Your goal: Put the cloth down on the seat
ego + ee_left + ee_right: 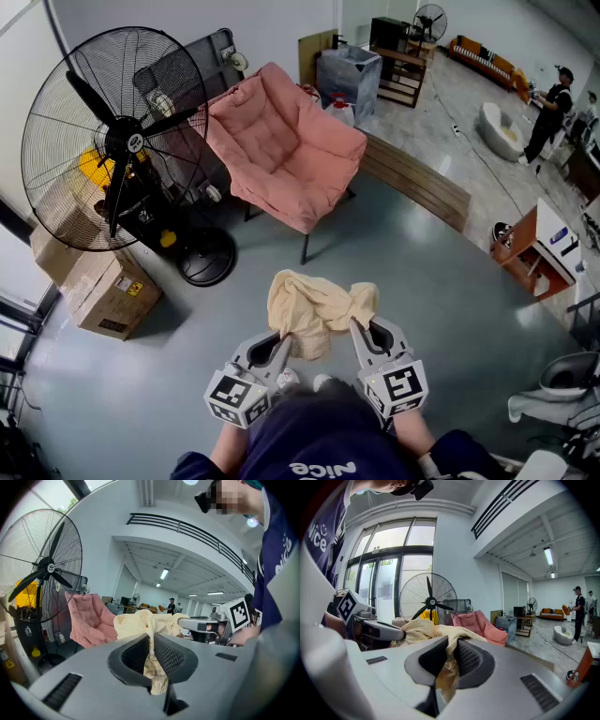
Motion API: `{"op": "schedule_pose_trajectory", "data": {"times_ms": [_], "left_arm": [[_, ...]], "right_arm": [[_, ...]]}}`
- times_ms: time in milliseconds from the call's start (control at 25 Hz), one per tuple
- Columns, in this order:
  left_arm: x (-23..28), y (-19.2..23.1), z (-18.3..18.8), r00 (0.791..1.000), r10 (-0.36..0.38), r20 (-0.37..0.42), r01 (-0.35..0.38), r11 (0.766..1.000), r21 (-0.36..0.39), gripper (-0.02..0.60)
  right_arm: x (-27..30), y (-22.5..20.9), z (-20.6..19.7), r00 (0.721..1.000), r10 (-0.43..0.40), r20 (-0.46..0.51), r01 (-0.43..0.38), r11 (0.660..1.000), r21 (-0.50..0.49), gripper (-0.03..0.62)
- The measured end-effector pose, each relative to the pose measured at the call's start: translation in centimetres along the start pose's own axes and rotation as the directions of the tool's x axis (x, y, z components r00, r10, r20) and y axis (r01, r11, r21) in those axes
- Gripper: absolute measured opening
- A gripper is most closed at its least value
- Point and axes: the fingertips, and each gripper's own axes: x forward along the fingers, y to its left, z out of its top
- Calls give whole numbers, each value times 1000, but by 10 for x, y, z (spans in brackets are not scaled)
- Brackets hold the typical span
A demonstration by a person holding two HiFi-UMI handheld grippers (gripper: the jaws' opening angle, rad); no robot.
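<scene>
**Cloth in both grippers, seat not yet reached**

The cloth [319, 307] is held up in the air between the two grippers, above the grey floor [441, 281] and well apart from the pink chair [281, 150] ahead. The jaws of the left gripper [281, 347] are drawn in narrow and pinched on one gathered end of the cloth. The jaws of the right gripper [361, 333] are clamped the same way on the other end. Nothing is laid on the seat [305, 192]; its cushion is bare.

Progress is judged as early to middle: the cloth is picked up and carried, but not delivered. The approach to the chair, the lowering onto the cushion and the release of both jaws are left to do.

The cloth is pale cream-yellow, thin and heavily crumpled. It is bunched into a loose mound between the grippers, with short tails hanging below each pair of jaws. It is judged limp and likely to slump where it is dropped.
</scene>
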Motion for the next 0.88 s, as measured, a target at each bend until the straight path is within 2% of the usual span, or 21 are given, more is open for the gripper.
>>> {"op": "schedule_pose_trajectory", "data": {"times_ms": [360,640,880], "left_arm": [[-19,37,-3,1000,-15,27,15,1000,-3,49],[-36,74,-6,996,-78,30,78,997,8,49],[-38,92,-8,996,-82,33,83,996,-26,49]], "right_arm": [[30,29,2,999,-36,-4,36,998,-52,64],[59,58,-2,998,-61,3,61,998,17,64],[69,70,-6,999,-43,14,43,998,54,64]]}}
